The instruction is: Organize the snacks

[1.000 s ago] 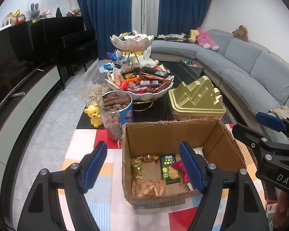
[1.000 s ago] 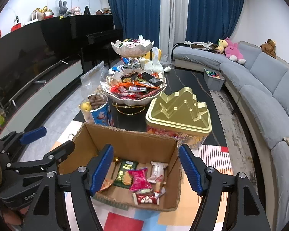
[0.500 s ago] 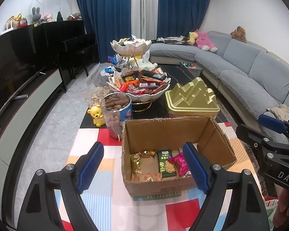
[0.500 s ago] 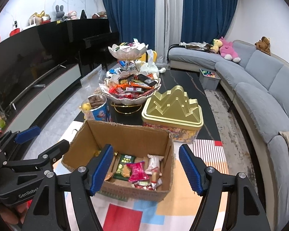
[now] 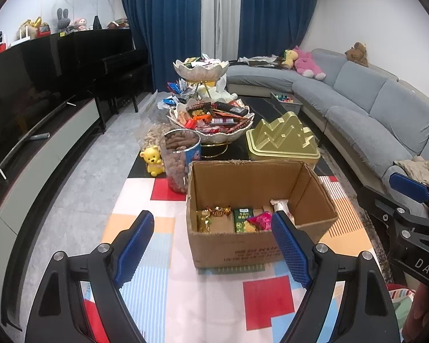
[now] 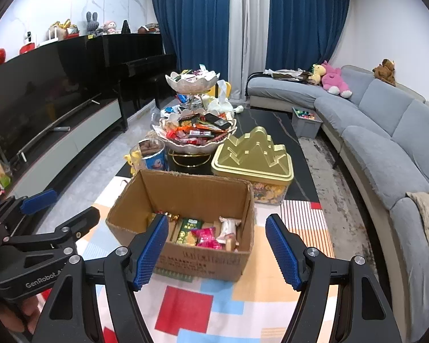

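An open cardboard box [image 5: 260, 245] stands on the patterned tablecloth [image 5: 203, 308]. Inside it lie a green packet [image 5: 242, 218], a pink packet [image 5: 260, 219] and gold-wrapped sweets [image 5: 217, 211]. My left gripper [image 5: 211, 221] hovers open and holds nothing, short of the box's near left corner. The right gripper [image 6: 217, 224] is also open and holds nothing in front of the box [image 6: 197, 263], which shows between its pads. Each gripper appears at the edge of the other's view. Behind the box stands a two-tier bowl stand [image 5: 211, 127] heaped with snacks.
A gold mountain-shaped tin [image 5: 283, 140], a jar of nuts [image 5: 181, 160] and a yellow bear figure [image 5: 153, 160] stand just behind the box. A grey sofa [image 5: 386, 120] curves along the right. A TV cabinet [image 5: 43, 148] and a piano line the left.
Both grippers have drawn back from the box and risen a little, so the box looks smaller and farther off. The left jaws stand slightly wider.
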`<state>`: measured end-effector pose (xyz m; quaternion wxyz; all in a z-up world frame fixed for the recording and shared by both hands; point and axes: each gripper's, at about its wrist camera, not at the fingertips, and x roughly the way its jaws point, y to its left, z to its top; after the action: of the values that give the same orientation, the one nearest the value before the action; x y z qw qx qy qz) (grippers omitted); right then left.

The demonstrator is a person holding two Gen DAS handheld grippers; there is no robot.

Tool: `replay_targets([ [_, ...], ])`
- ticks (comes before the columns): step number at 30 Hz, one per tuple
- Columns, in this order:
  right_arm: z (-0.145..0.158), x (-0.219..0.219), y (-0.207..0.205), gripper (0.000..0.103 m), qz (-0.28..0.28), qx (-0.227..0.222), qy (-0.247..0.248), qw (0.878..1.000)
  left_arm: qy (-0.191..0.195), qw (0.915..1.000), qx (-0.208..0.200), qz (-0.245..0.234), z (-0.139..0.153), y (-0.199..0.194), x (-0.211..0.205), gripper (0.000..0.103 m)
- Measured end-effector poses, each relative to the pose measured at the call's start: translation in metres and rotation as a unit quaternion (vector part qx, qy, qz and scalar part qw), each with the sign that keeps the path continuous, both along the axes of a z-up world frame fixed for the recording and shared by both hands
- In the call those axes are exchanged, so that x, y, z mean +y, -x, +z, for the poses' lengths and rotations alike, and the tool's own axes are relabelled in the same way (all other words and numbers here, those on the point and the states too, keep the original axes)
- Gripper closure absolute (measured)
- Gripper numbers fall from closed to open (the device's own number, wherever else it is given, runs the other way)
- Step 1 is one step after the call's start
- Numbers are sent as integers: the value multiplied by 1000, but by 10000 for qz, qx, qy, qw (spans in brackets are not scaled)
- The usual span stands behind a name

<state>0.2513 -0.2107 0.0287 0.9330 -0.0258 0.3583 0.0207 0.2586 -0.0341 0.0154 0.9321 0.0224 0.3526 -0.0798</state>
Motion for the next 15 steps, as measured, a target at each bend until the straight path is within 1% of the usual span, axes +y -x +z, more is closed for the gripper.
replay_targets([
  [6, 5, -4, 21, 32, -85, -74, -14, 9999, -14, 10000, 8, -57, 2, 19, 0, 19],
  [11, 5, -9, 40, 32, -152, -29, -79, 9998, -25, 9999, 62, -120, 0, 41, -3, 19],
  [15, 2, -12, 58, 32, -186, 10, -51, 9998, -81, 9998, 50, -159, -2, 61, -5, 15],
])
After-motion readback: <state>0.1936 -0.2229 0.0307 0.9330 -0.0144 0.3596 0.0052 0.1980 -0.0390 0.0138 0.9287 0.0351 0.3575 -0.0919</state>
